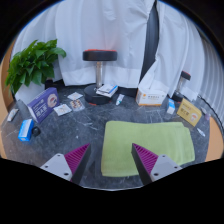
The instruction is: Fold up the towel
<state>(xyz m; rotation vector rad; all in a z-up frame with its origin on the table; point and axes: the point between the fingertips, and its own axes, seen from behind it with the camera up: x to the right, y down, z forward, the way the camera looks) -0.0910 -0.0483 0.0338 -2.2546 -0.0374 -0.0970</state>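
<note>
My gripper (110, 160) hangs open above the counter (60, 135). The green towel (148, 143) lies flat just ahead, looking soft and limp; I'd pinch a near corner.

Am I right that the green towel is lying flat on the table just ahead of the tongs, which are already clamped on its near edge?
Not quite. The gripper view shows the green towel lying flat on the table just ahead, but the tongs are open and clamped on nothing; its near edge lies between the fingers.
</note>
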